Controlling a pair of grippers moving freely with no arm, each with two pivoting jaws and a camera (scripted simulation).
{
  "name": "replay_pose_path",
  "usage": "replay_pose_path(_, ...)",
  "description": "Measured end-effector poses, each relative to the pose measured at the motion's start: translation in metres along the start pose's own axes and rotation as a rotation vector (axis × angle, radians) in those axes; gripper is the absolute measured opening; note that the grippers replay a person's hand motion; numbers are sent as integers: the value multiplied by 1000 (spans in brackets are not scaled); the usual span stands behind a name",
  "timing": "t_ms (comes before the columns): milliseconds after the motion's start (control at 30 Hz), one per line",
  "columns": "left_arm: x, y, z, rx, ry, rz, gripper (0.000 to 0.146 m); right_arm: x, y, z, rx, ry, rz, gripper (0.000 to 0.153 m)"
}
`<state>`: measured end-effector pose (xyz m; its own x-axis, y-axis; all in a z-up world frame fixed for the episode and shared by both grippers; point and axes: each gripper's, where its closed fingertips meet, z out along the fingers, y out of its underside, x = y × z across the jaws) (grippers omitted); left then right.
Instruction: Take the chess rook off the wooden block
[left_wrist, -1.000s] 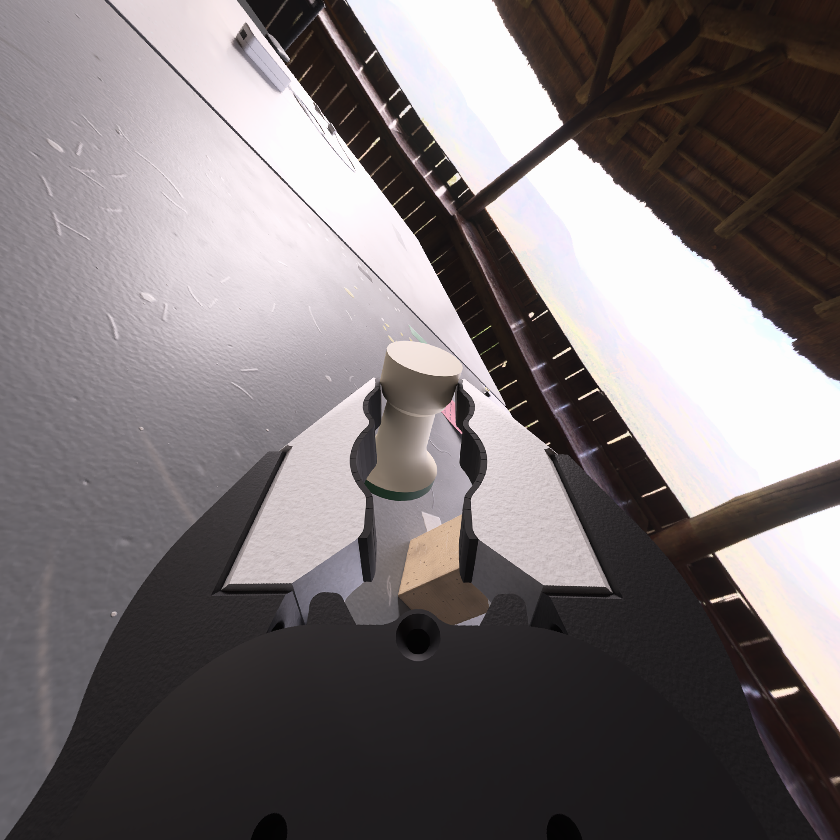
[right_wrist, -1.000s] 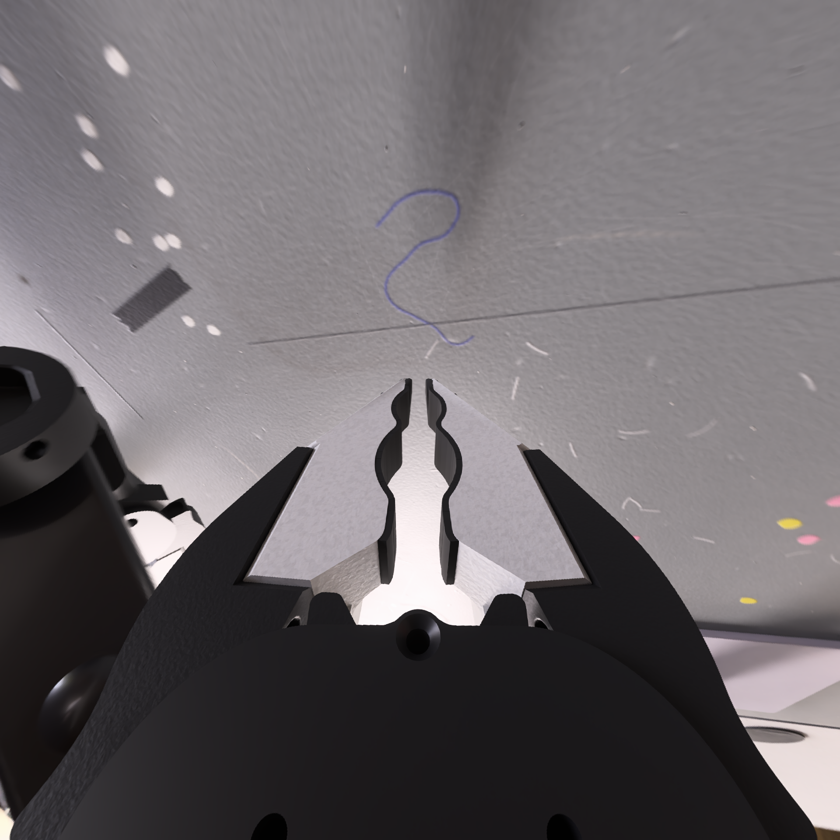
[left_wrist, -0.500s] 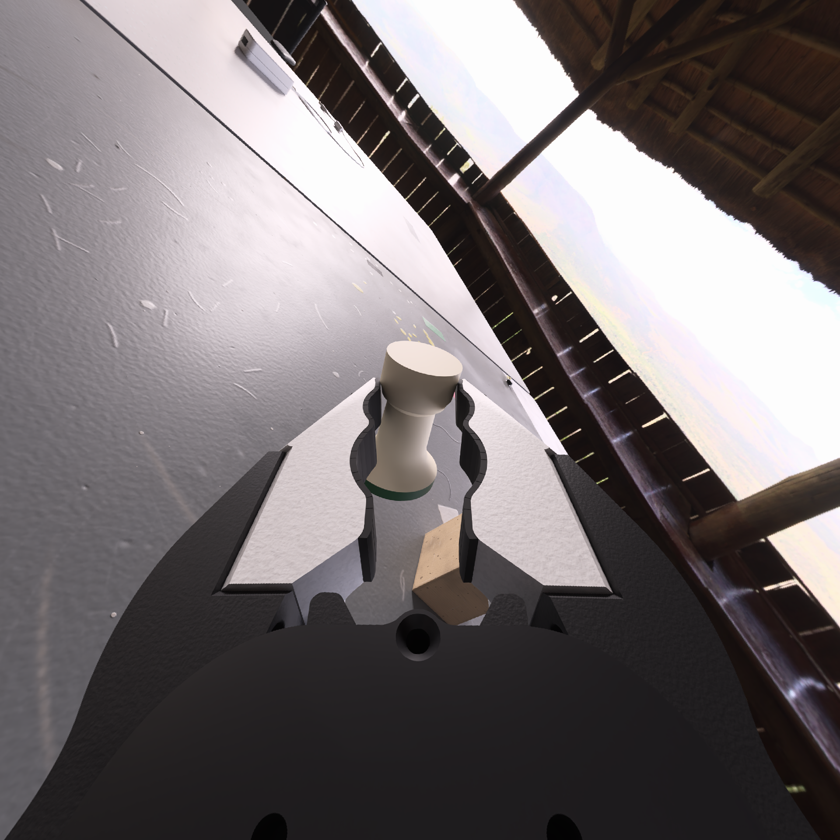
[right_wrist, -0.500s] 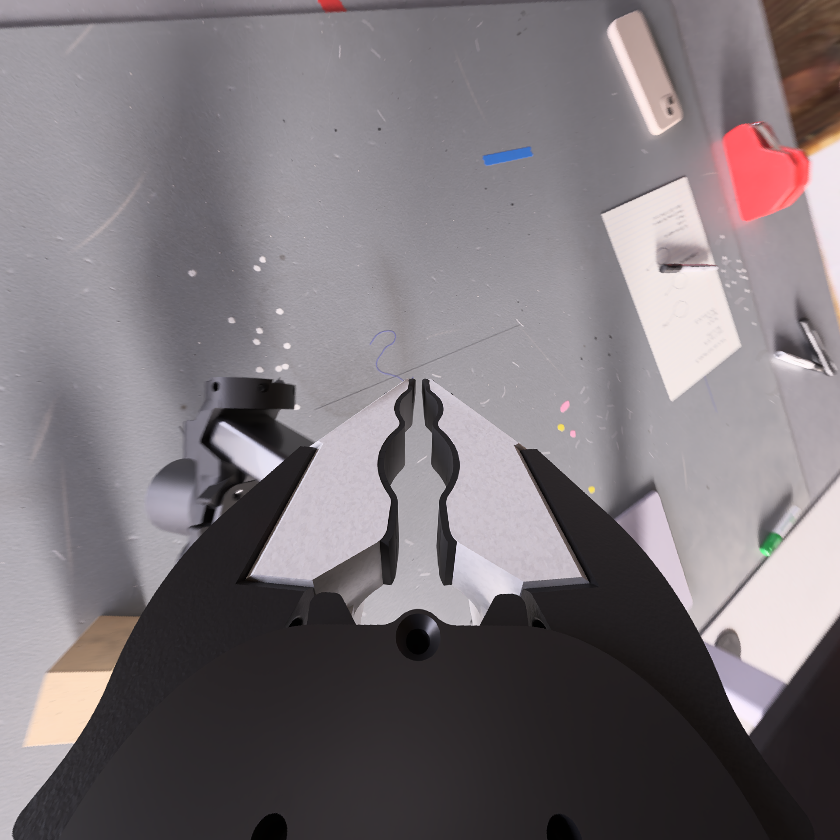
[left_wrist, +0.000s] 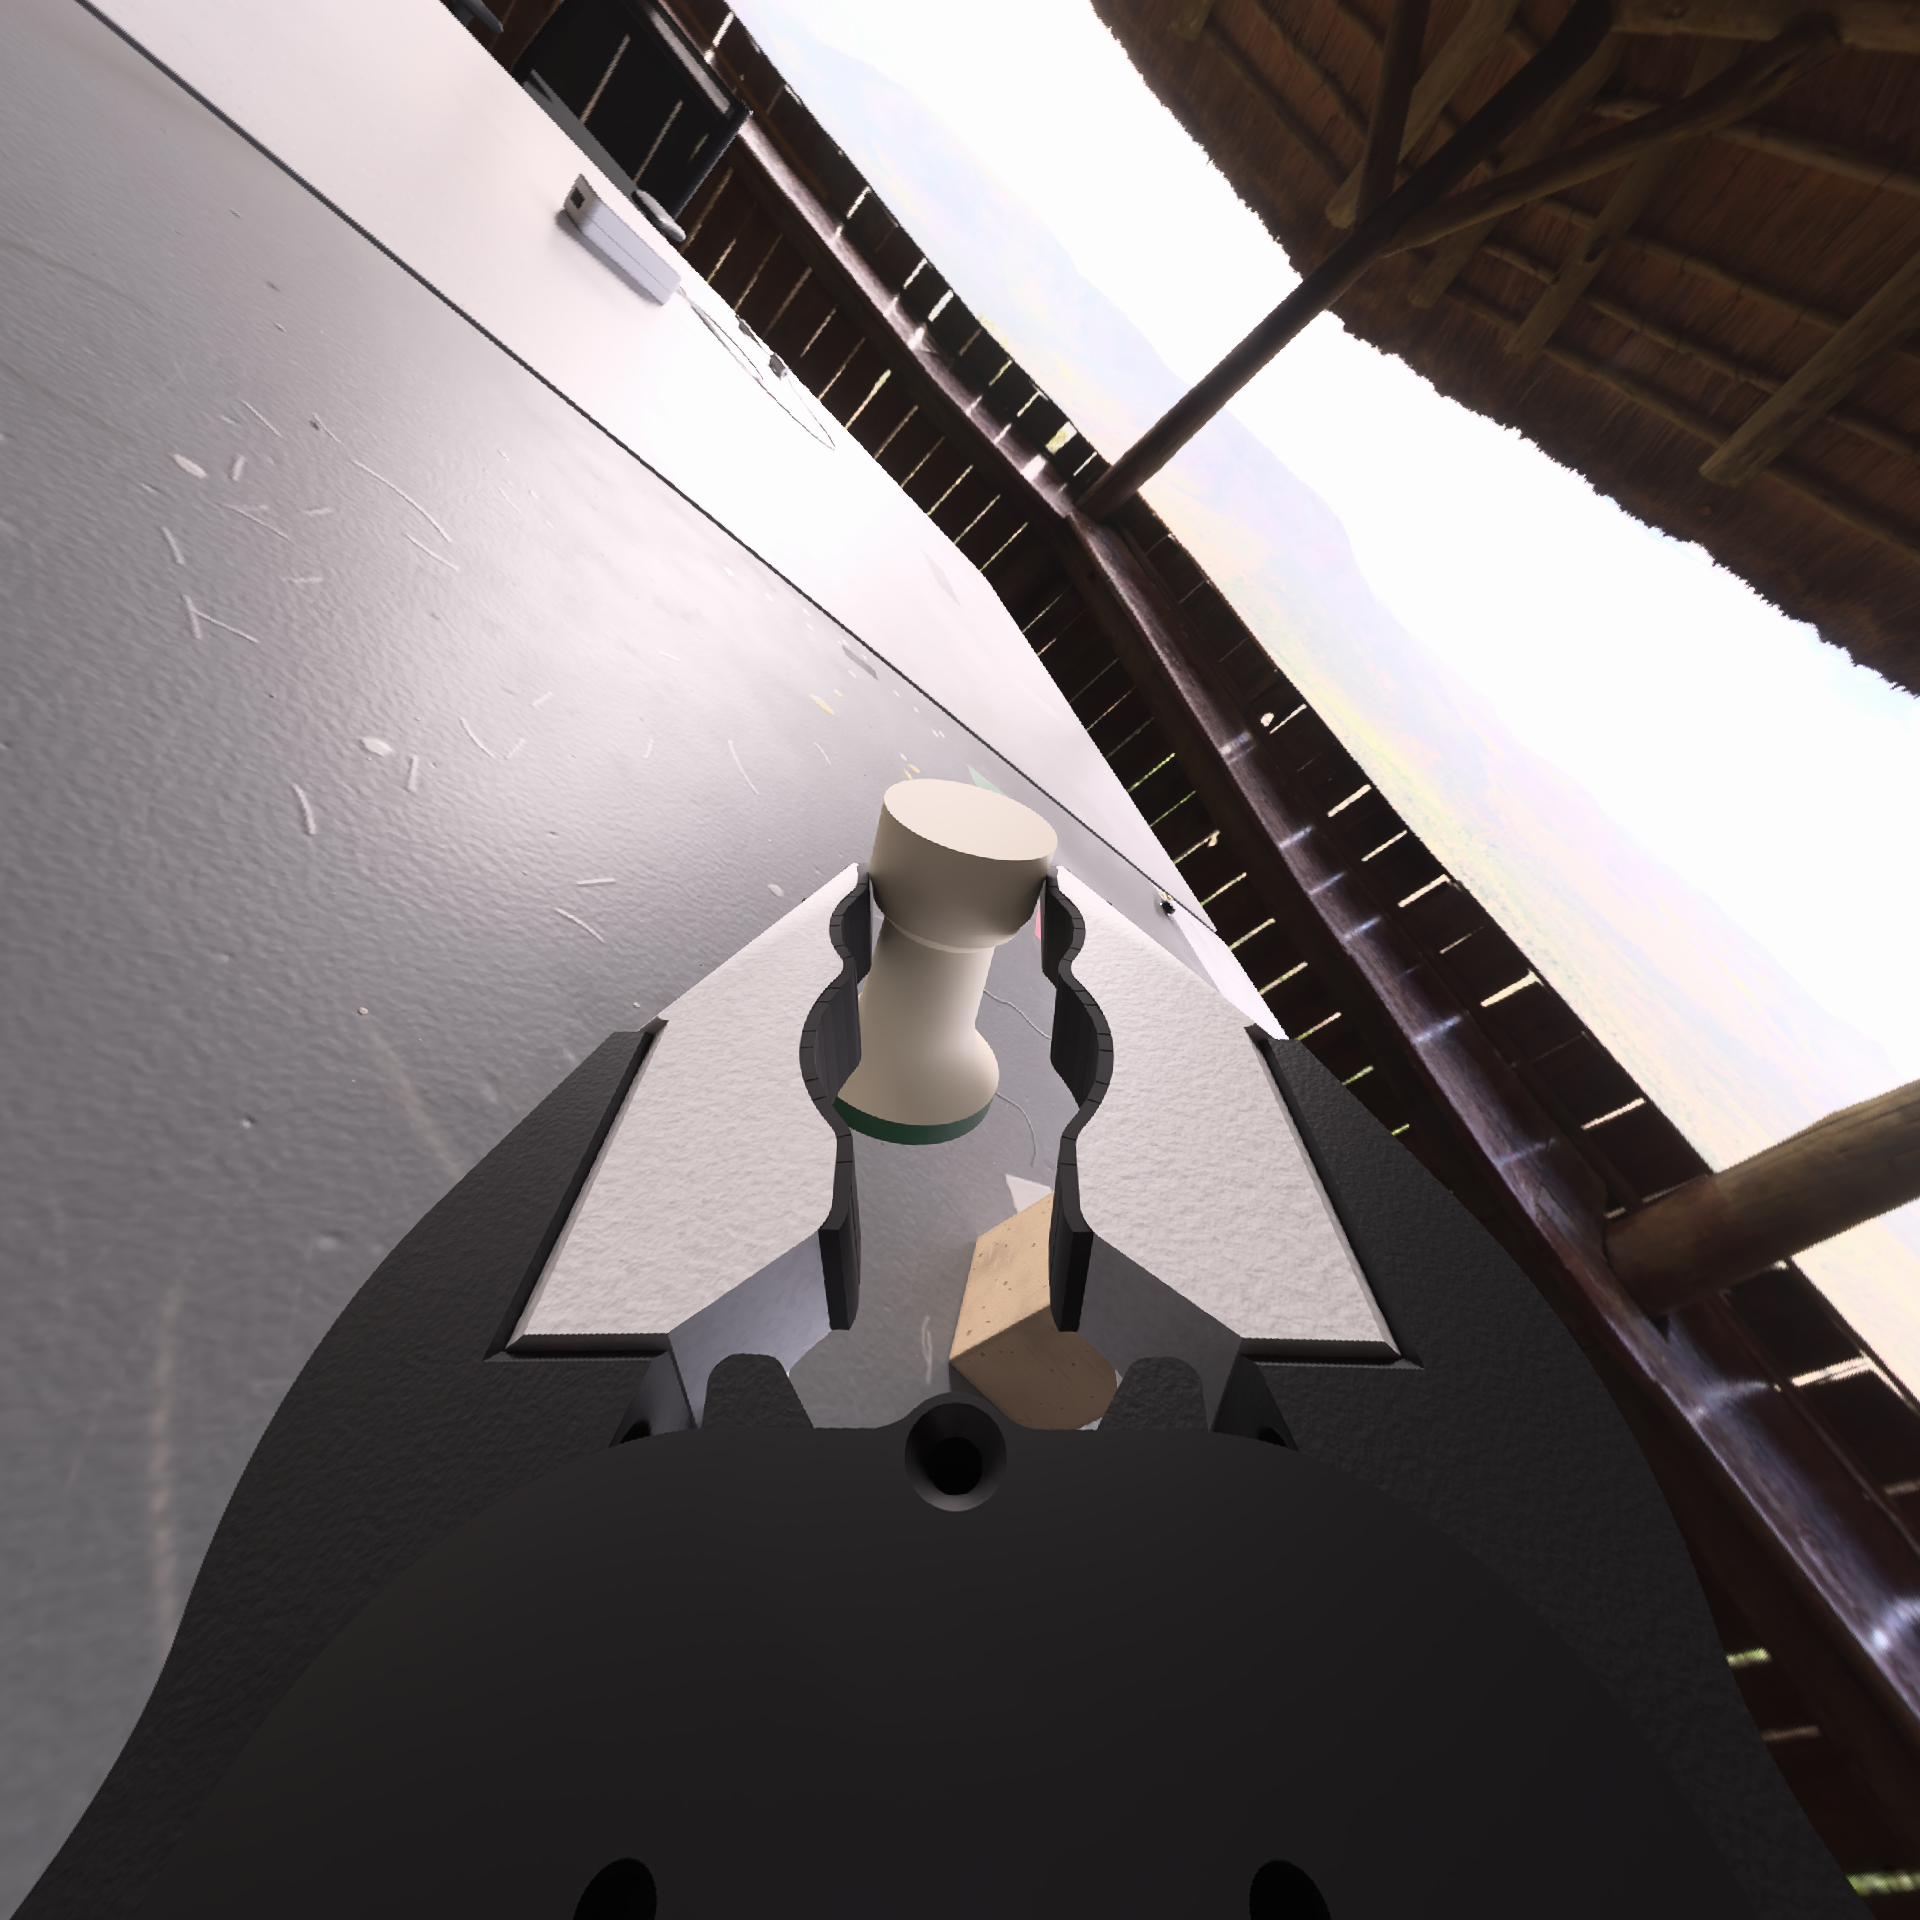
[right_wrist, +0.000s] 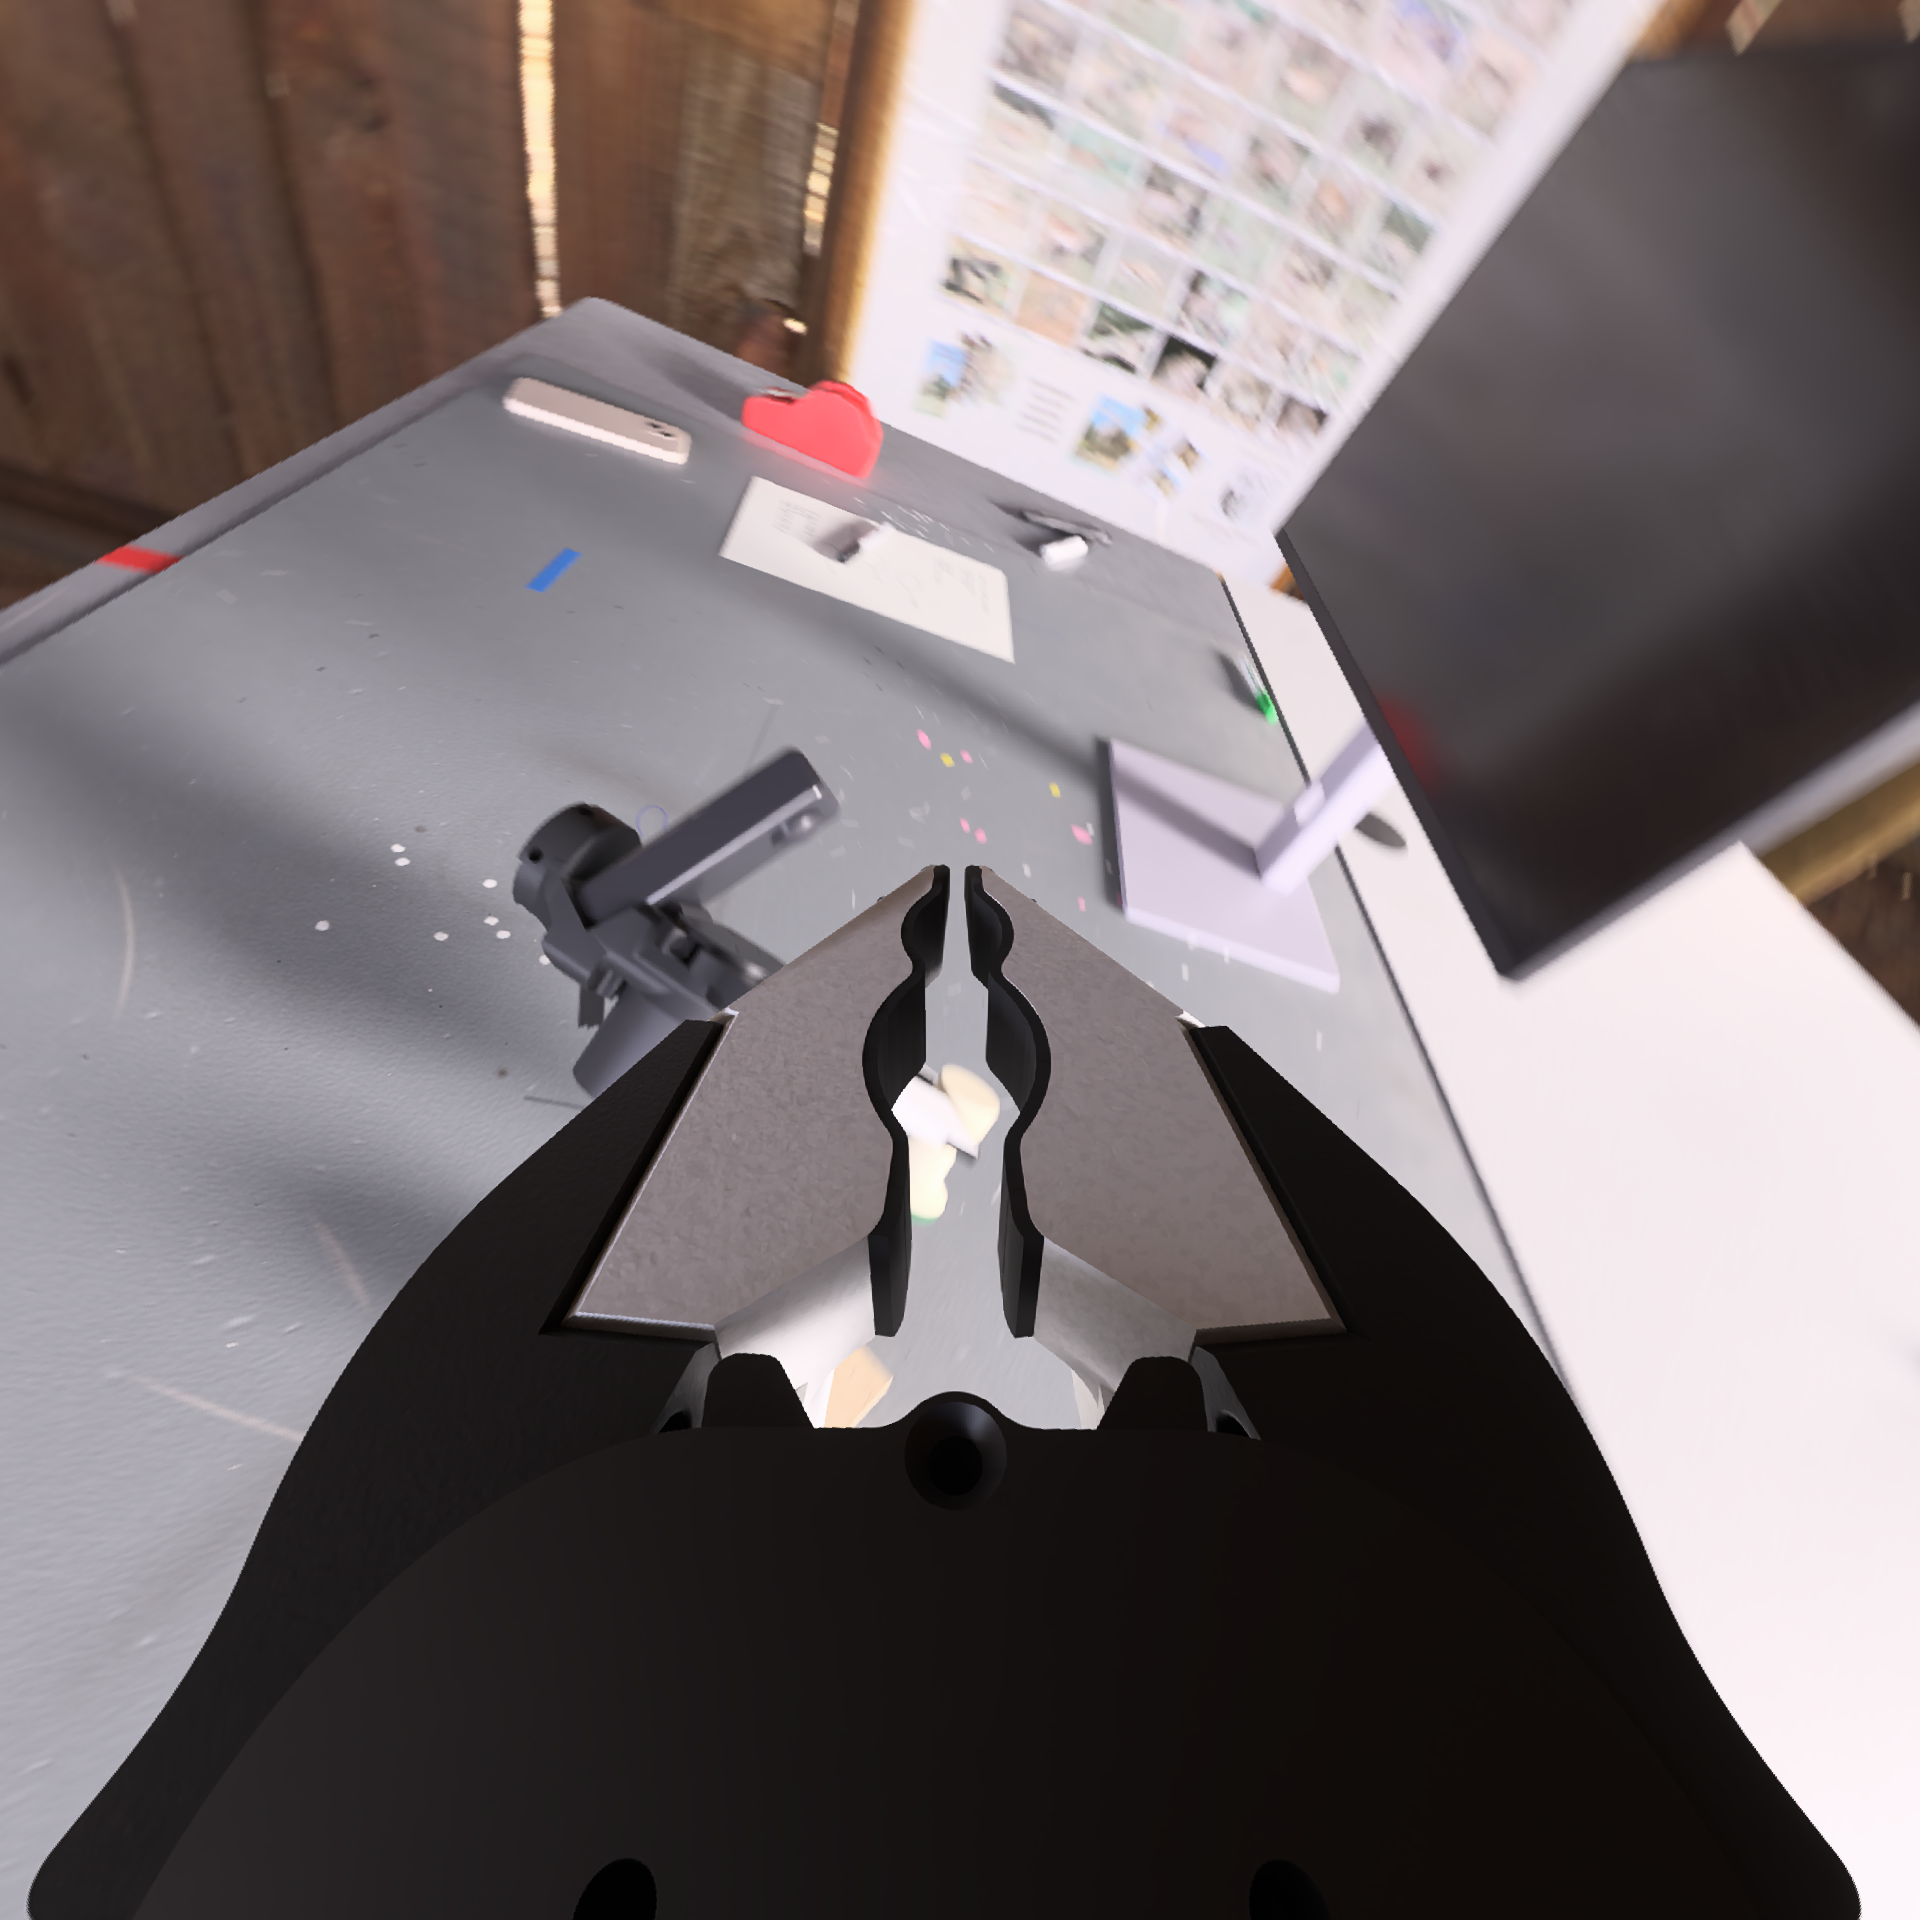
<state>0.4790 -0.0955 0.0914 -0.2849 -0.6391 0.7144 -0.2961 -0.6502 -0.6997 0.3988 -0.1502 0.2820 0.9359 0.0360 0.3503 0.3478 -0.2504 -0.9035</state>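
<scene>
L gripper (left_wrist: 956, 904) jaws clamping rook (left_wrist: 940, 971), clear of block (left_wrist: 1023, 1325), R gripper (right_wrist: 956, 883) jaws nearly closed, empty

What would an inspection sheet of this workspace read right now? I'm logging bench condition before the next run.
Surface: grey table, scratched, with white specks and coloured flecks.
Job's things: cream chess rook lifted clear of the wooden block, which lies on the table.
Clutter: phone, red object, paper sheet, blue tape, green-tipped marker.
Grippers: left gripper shut on the rook; right gripper nearly shut, empty.
Cables: nothing seen.
Surroundings: monitor, photo poster, thatched roof.
</scene>
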Motion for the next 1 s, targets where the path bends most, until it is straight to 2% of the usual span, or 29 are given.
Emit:
replay_pose_path(67,3,-1,0,8,8,-2,32,10,22,-18,-27,50,116,3)
replay_pose_path(133,10,0,0,18,34,10,32,16,28,-27,-10,22,246,3)
replay_pose_path(233,15,2,0,2,50,61,32,5,30,-36,113,-152,461,2)
replay_pose_path(433,21,-6,-4,40,90,61,32,-32,63,-55,292,-531,828,2)
replay_pose_path(533,16,-11,-7,57,84,36,32,-39,82,-55,301,-645,978,2)
replay_pose_path(633,13,-14,-8,69,78,16,32,-52,120,-37,157,-635,1042,2)
replay_pose_path(767,10,-14,-8,65,72,5,32,-70,163,-17,-9,-603,1059,2)
replay_pose_path(933,10,-10,-7,50,80,-24,32,-65,211,-8,-192,-428,997,3)
replay_pose_path(1000,10,-9,-7,46,80,-26,32,-53,226,-7,-229,-315,957,8)
